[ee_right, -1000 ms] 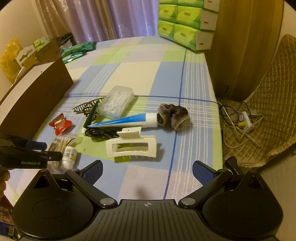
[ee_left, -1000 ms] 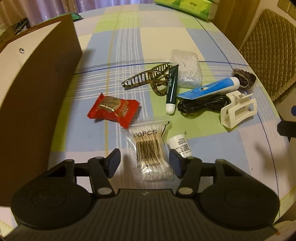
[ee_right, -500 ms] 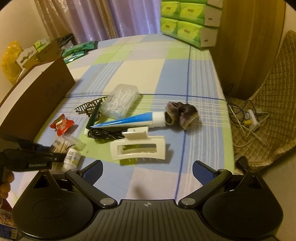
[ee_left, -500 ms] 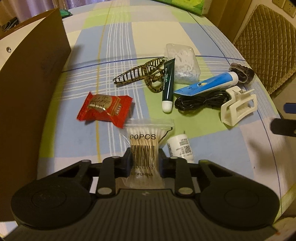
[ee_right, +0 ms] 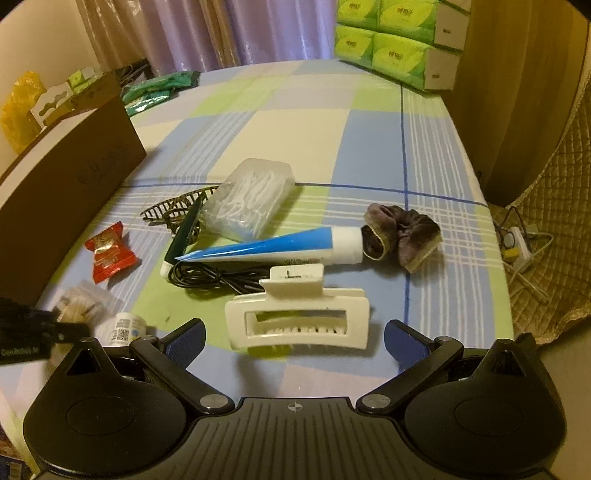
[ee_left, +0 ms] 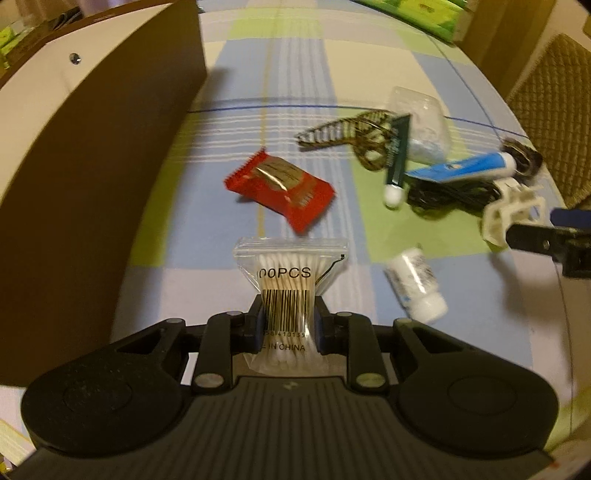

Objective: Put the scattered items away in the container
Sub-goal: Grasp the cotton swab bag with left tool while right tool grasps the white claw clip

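The left gripper (ee_left: pixel 287 326) is clamped on the bag of cotton swabs (ee_left: pixel 286 295), lifted off the checked tablecloth (ee_left: pixel 295 85), with the brown box (ee_left: pixel 92 147) to its left. The right gripper (ee_right: pixel 294 338) hangs wide open just near the white hair claw (ee_right: pixel 297 319).

We were in a home: purple curtains (ee_right: pixel 207 33) hung behind a counter (ee_right: pixel 332 122) under a checked cloth, green tissue packs (ee_right: pixel 399 40) were stacked at its far edge, and a quilted chair cushion (ee_right: pixel 554 221) sat beside a power strip (ee_right: pixel 517 249) on the floor.
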